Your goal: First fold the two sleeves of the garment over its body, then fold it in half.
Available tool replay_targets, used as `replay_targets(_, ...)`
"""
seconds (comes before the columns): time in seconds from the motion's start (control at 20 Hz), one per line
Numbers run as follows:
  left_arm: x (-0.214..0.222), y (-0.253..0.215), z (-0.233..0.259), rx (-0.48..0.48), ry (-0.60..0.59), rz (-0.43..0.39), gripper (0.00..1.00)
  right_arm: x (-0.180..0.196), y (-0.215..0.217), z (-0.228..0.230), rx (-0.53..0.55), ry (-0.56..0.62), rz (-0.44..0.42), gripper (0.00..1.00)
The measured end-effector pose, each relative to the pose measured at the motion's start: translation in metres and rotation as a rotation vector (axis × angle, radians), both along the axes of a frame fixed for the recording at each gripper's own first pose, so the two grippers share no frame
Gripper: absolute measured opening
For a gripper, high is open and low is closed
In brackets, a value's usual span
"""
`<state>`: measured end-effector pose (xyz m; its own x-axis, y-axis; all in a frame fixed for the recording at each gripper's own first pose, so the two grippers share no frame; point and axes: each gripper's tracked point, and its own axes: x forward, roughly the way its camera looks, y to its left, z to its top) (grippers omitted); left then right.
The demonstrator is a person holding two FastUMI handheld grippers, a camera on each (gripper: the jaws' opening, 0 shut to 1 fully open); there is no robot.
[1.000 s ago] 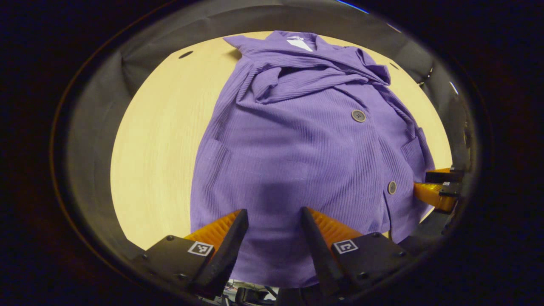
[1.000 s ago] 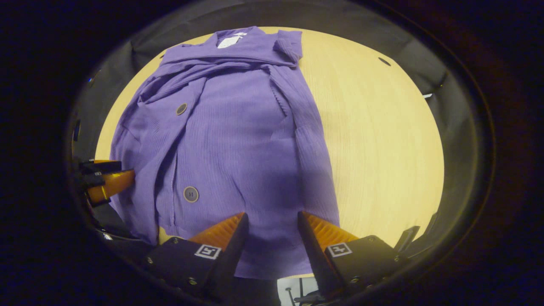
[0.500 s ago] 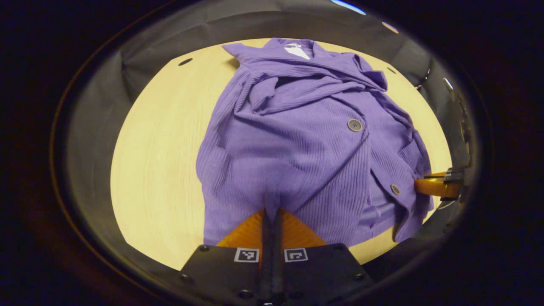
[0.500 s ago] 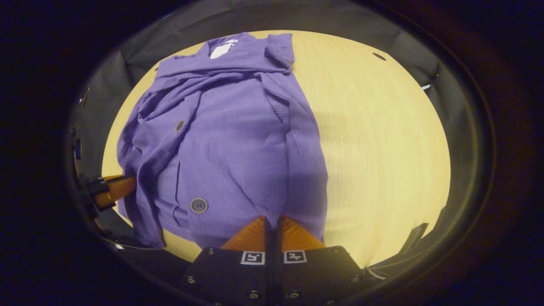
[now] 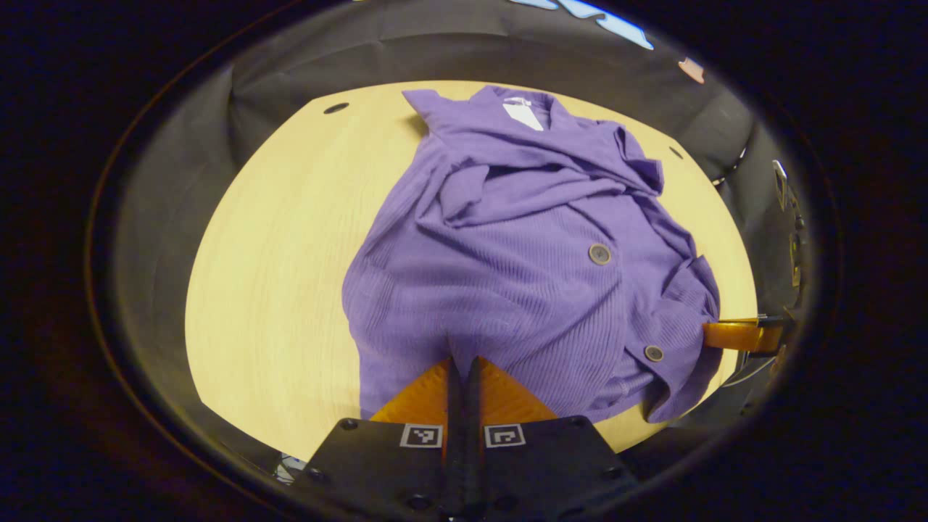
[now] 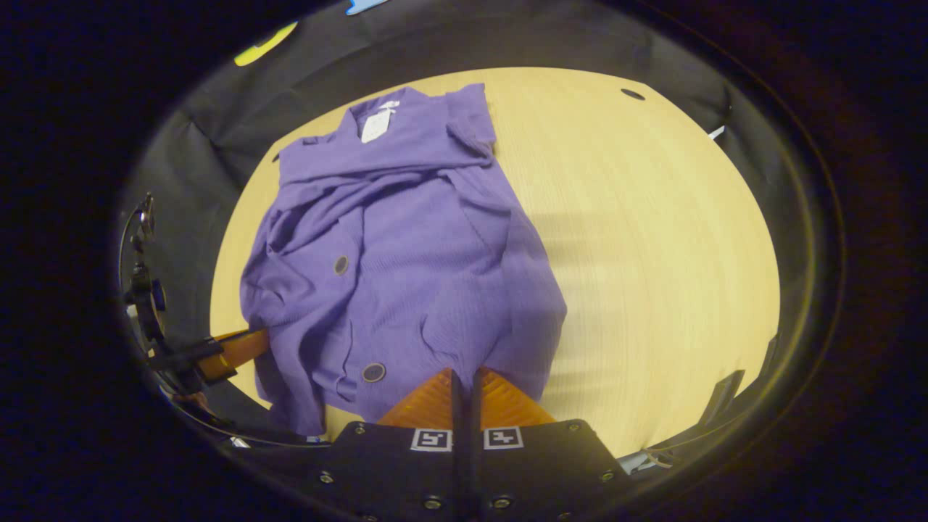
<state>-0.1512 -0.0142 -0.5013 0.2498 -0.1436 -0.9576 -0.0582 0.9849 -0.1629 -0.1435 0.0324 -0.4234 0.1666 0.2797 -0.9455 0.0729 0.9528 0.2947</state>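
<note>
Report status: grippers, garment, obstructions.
Left gripper and right gripper shut on garment hem. Sleeves folded over body. Table unobstructed.

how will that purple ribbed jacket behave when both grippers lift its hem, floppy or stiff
Probably floppy: the purple jacket already bunches into soft folds where the left gripper and right gripper pinch its hem. Its thick ribbed knit suggests some weight, so the middle would likely sag between them. The folded sleeves lie loose and may slide off when it is raised.
</note>
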Motion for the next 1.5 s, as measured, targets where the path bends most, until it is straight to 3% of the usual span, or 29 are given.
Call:
replay_targets(0.7, 0.161, 0.014, 0.064, -0.012, -0.269, 0.045, 0.07, 0.173, 0.011, 0.080, 0.071, -0.287, 0.011, 0.01)
replay_targets(1.3, 0.312, 0.023, 0.052, -0.030, -0.367, 0.120, 0.06, 0.305, 0.006, 0.073, 0.074, -0.351, -0.042, 0.01)
replay_targets(1.5, 0.353, 0.023, 0.050, -0.012, -0.414, 0.099, 0.06, 0.337, -0.002, 0.064, 0.078, -0.359, -0.079, 0.01)
